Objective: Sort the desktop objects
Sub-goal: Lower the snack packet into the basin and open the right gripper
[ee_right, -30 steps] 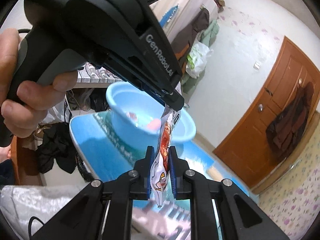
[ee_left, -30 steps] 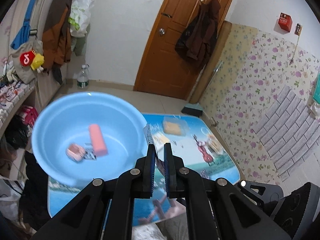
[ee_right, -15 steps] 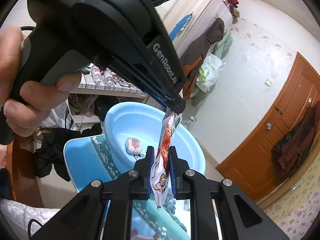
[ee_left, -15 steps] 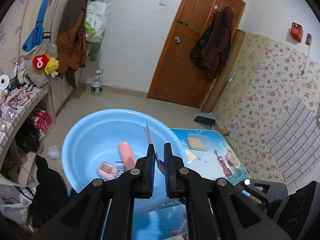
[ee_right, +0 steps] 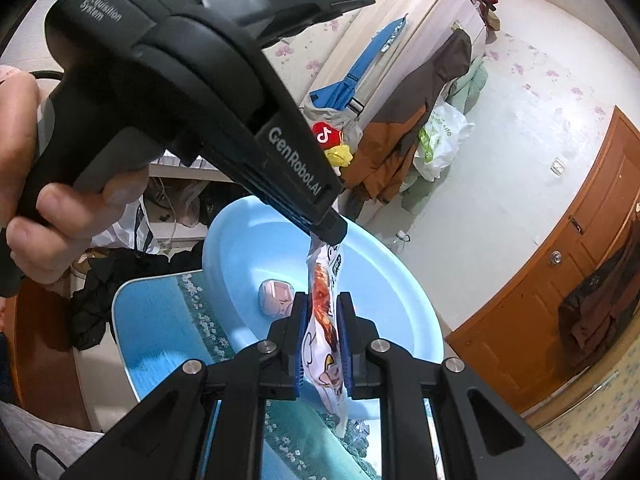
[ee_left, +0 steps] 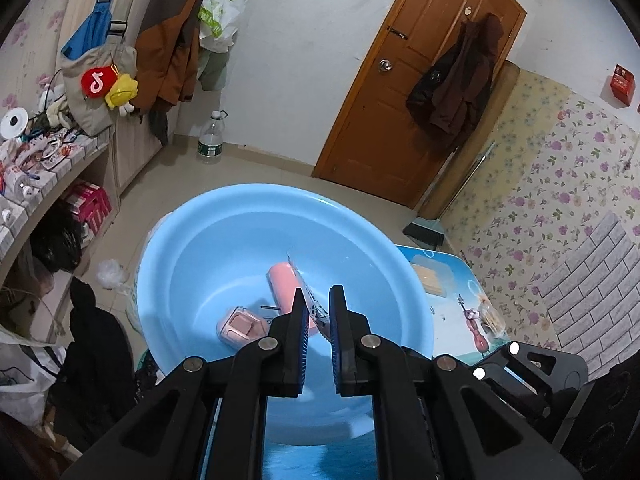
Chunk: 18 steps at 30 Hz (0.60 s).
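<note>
Both grippers share one snack packet [ee_right: 325,332] above the blue basin [ee_left: 192,264]: left gripper [ee_left: 318,312] jaws pinch its top edge, right gripper [ee_right: 323,320] jaws clamp its middle, frame centre.

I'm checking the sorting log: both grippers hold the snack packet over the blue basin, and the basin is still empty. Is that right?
Not quite. The blue basin is not empty: the left wrist view shows a pink tube and a small pink case lying in it. The rest holds: the left gripper and right gripper both pinch the snack packet above it.
</note>
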### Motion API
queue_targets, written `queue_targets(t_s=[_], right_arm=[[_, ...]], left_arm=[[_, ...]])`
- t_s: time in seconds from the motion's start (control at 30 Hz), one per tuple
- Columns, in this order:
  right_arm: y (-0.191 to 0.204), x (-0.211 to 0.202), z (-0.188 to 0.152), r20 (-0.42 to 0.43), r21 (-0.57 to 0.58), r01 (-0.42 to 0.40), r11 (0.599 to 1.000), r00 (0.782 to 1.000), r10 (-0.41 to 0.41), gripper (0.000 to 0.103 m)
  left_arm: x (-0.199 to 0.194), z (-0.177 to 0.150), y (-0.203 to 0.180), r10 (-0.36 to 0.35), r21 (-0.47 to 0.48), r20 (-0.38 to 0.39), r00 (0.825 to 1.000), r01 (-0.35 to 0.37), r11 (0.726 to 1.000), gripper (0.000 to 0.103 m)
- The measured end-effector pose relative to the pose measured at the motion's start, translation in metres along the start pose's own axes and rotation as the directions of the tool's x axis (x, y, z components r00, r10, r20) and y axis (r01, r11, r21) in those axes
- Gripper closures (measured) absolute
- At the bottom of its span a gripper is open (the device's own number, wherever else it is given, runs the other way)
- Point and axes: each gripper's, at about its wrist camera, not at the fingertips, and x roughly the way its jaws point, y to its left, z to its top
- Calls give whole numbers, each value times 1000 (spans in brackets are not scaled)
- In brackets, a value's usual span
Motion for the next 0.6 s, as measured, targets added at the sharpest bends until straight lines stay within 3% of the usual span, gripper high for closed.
queue_targets(t_s=[0.13,0.2,0.27,0.4,0.6], right_arm=[[1,-1,0,-2,-26,26,999,1000,-26,84],[5,-2,-1,3,-41,50,998,999,-50,69],[8,-6,-2,31,-46,73,996,997,-72,54],[7,-10,-1,36,-37,84,996,996,-83,54],[4,-13,0,26,-28,91,995,996,-91,54]], left_arm=[[3,0,-2,30,1,-14,999,-30,1000,88],[5,-3,-2,52,7,-20,998,-52,999,68],[4,-6,-3,59,13,-11,998,-59,998,57],[-1,-9,-5,82,28,0,997,-82,996,50],[-9,-12,-3,93,32,14,996,-94,995,49]])
